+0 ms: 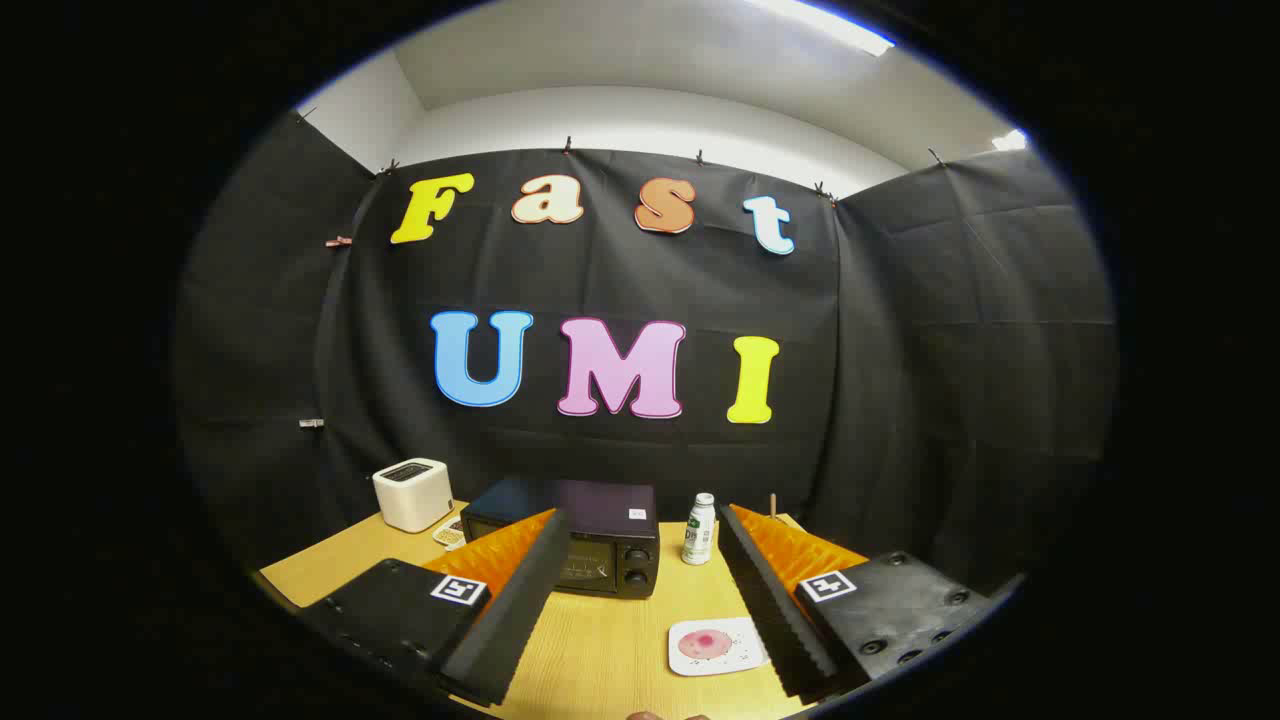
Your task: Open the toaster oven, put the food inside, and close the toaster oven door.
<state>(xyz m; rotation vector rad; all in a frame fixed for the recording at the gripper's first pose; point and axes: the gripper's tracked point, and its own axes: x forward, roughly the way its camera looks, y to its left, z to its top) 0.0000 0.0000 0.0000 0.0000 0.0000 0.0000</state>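
You are holding the gripper (640, 560) well back from the work, its jaws standing wide apart and grasping nothing; they are framing the scene rather than touching it, which suggests you are lining up an approach. The toaster oven (575, 540) is sitting on the wooden bench (600, 650) beyond the jaws, partly hidden by the left-hand finger; its door is looking closed, so the opening step is still waiting. Its long axis is running roughly crosswise to the jaws, slightly angled, and its glass front and two knobs are facing you; that is leaving the door reachable head-on. The food (706, 643), a round pinkish piece, is lying flat on a small white plate (735, 660) between the jaws, nearer the right-hand finger and closer to you than the oven; it is staged within easy reach. A white toaster (413, 494) is standing beyond the left-hand finger; a small bottle (699, 529) is standing upright just beside the oven.
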